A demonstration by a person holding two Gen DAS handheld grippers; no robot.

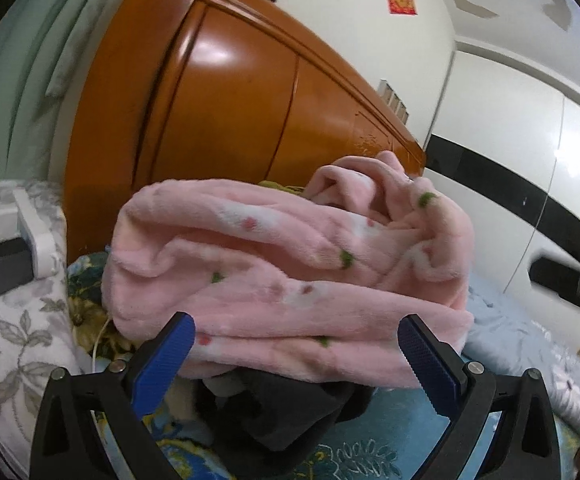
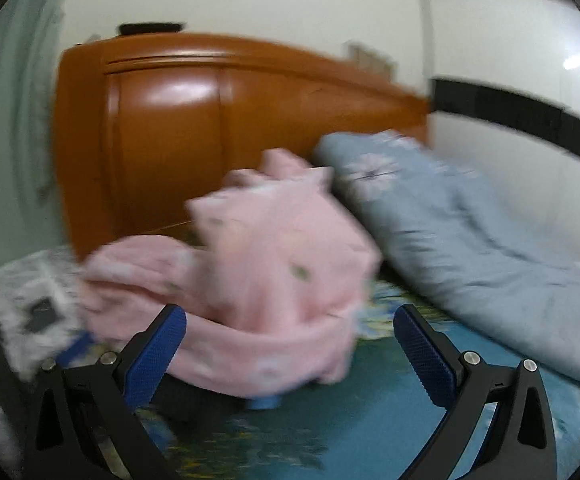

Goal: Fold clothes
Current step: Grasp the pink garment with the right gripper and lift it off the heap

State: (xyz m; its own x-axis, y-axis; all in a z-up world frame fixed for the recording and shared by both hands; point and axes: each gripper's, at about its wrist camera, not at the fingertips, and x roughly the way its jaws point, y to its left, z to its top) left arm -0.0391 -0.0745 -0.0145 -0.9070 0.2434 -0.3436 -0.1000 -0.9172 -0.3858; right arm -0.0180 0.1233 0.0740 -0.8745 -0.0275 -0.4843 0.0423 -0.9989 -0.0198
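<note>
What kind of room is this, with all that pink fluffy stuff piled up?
Most likely a bedroom: a glossy wooden headboard stands behind a bed with a blue floral sheet, a rumpled blue quilt and the pink fleece garment.

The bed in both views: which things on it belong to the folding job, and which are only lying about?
For the job:
- fluffy pink fleece garment with green dots
- dark grey cloth under it
- left tool, open
- right tool, open

Lying about:
- light blue flowered quilt
- black box-shaped charger
- orange wooden headboard
</note>
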